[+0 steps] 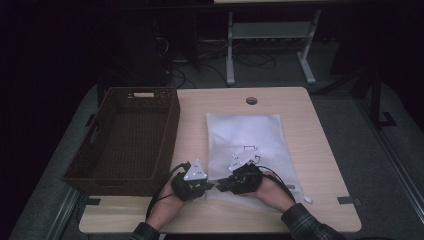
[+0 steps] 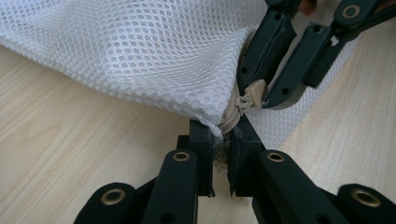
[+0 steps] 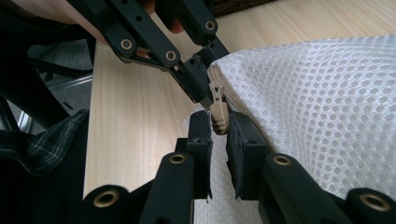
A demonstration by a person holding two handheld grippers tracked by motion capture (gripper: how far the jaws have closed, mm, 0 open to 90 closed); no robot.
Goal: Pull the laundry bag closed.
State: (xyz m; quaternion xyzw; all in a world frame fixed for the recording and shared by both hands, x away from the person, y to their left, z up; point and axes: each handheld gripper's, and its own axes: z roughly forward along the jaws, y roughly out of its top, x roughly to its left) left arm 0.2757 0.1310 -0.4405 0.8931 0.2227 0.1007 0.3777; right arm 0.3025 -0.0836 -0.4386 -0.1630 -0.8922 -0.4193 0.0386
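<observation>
High view: two claws meet at the corner of a mesh bag

High view takes in one pale wooden desk [image 1: 305,150], and on its left side one dark woven basket [image 1: 131,137] with handle slots in its walls. Right of the basket lies one white mesh bag [image 1: 245,135], flat on the desk, its near corner at the person's hands. The bag is a fine honeycomb net, white and limp, edged with a beige zipper [image 2: 227,122].

Two claws work that corner, tips almost touching. The left claw [image 1: 209,186] comes in from the basket side; in the left gripper view its jaws stand nearly together, clenched on the bag's corner right at the end of the zipper, with the net bunched and lifted off the desk above them. The right claw [image 1: 218,187] faces it from the bag side. In the right gripper view its jaws flank the single beige zipper pull [image 3: 218,116], which hangs between them. They are close in on it, though from this angle I cannot be sure both pads press it; the left gripper view, where the pull [image 2: 250,93] sits between that claw's tips, suggests a grasp.

A plaid sleeve [image 1: 305,222] shows at the right wrist.
</observation>
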